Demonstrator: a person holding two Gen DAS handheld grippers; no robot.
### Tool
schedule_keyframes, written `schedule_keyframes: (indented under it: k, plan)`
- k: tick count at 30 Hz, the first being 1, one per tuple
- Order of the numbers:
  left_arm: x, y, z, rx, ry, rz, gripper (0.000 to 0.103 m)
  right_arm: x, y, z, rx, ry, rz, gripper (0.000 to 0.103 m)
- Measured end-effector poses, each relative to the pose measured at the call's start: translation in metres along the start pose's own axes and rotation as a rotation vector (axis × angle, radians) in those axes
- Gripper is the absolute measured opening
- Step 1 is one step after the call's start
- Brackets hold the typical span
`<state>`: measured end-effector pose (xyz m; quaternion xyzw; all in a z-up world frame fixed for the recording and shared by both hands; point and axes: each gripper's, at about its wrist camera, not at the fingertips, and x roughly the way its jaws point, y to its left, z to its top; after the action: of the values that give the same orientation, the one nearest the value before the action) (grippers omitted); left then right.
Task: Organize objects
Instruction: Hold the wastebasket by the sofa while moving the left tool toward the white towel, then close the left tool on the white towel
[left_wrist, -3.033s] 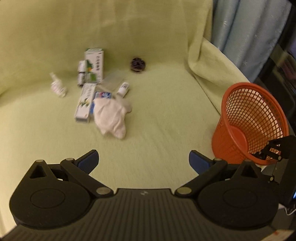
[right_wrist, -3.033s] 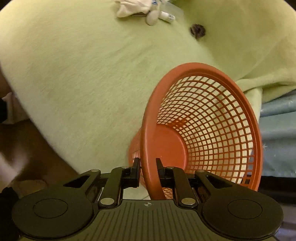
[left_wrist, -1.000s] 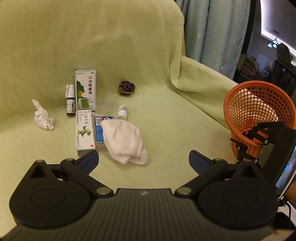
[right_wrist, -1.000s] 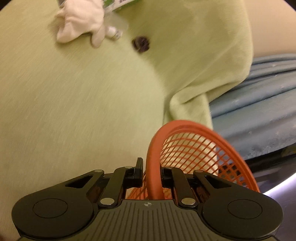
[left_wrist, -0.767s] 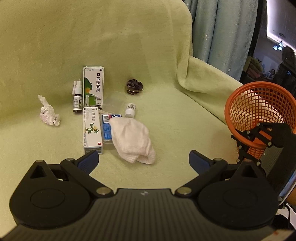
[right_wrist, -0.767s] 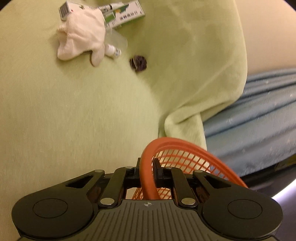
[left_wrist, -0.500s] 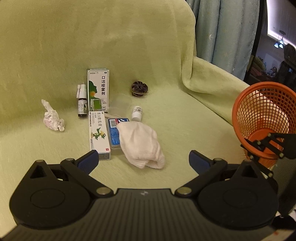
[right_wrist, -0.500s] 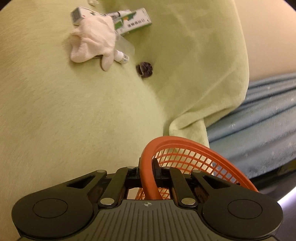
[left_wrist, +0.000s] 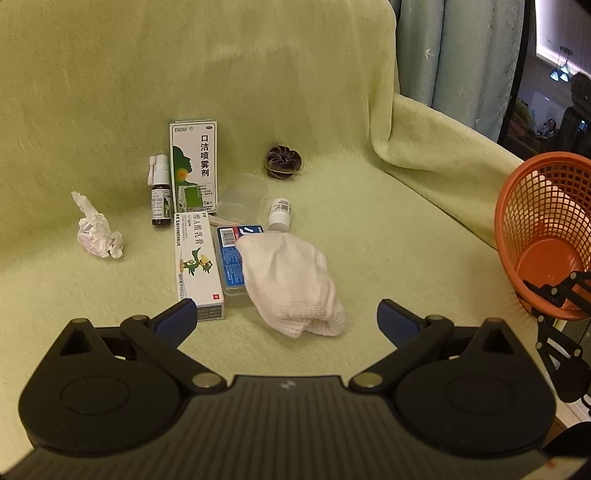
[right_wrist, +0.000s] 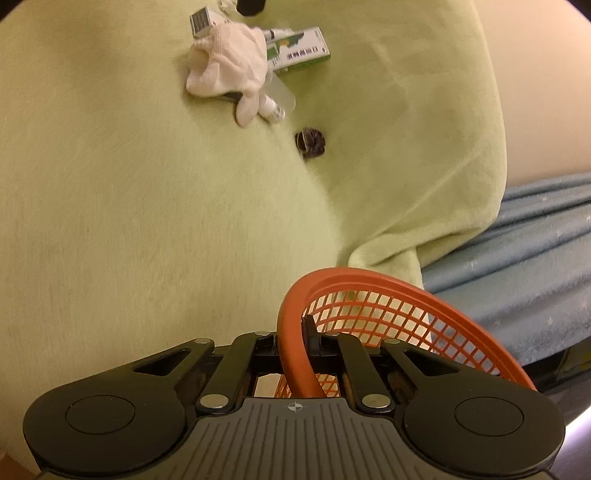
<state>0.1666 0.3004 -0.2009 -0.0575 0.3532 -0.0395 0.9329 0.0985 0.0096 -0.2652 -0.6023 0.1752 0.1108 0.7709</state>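
Orange plastic mesh fills the near view: the right gripper (right_wrist: 295, 343) is clamped on the rim of the basket (right_wrist: 388, 314), which hangs tilted at the sofa's right edge. The left gripper (left_wrist: 286, 317) hovers with its jaws spread wide and empty over the green sofa cover (left_wrist: 369, 240), just short of a white cloth (left_wrist: 291, 280). Beyond it lie two medicine boxes (left_wrist: 197, 266), a small white bottle (left_wrist: 279, 214), a spray bottle (left_wrist: 159, 192), a crumpled tissue (left_wrist: 96, 230) and a dark round thing (left_wrist: 283, 162). Setting the basket down level and near the clutter, mouth up, would likely serve best before any picking starts.
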Motion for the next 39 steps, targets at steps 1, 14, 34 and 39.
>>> schedule_keyframes:
  k: [1, 14, 34, 39]
  plan:
    - [0.000, 0.000, 0.000, 0.001, -0.001, 0.004, 0.102, 0.000, -0.001, -0.002, 0.003, 0.000, -0.003, 0.002]
    - [0.007, -0.003, -0.003, -0.015, 0.027, 0.010, 0.102, 0.005, -0.018, -0.016, 0.009, -0.038, 0.023, 0.002]
    - [0.028, 0.004, 0.012, 0.004, 0.038, 0.014, 0.087, 0.005, -0.021, -0.013, 0.081, -0.036, 0.027, 0.002]
    - [0.052, -0.007, 0.015, 0.030, 0.097, -0.008, 0.070, 0.005, -0.022, -0.013, 0.075, -0.035, 0.034, 0.002]
